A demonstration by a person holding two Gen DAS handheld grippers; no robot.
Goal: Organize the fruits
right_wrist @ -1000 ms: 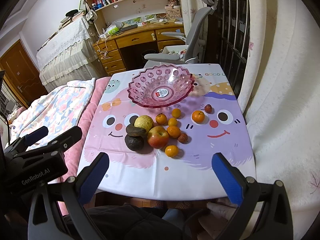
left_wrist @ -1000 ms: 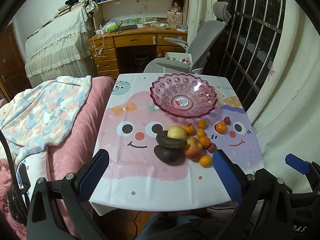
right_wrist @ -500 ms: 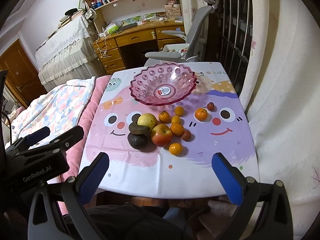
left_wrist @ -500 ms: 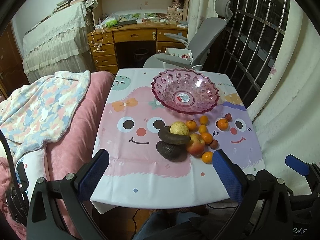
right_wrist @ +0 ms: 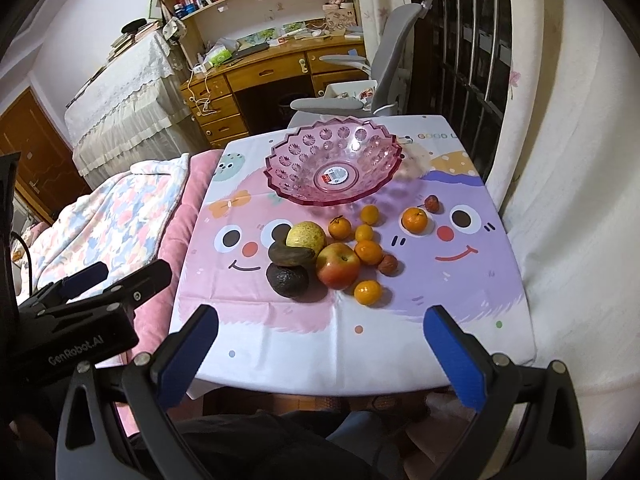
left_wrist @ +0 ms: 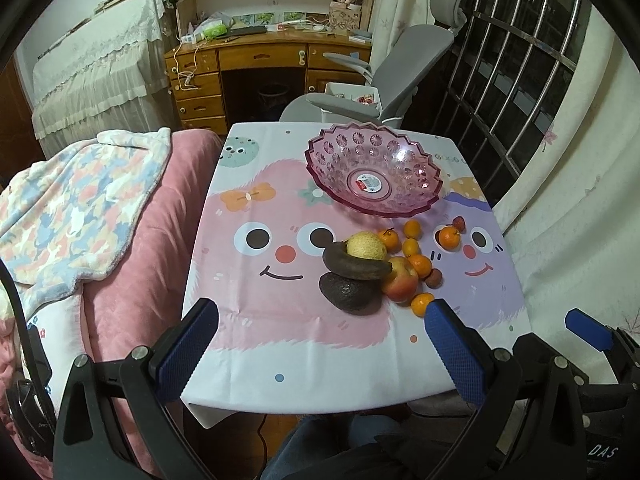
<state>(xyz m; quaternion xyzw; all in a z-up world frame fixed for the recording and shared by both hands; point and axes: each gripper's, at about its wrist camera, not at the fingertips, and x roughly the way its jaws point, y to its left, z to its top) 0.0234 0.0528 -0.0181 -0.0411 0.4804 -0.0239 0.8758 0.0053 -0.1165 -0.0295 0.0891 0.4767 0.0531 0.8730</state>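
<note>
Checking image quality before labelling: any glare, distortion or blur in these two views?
Left wrist: glare spot on the pink plastic bowl; fisheye bends the window bars; black vignette corners. Right wrist: fainter glare on the bowl; the red apple is sharp.

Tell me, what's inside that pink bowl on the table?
No fruit: the pink bowl holds only a round sticker at its bottom. All the fruit, like the apple, lies on the tablecloth in front. Nothing inside is hidden.
</note>
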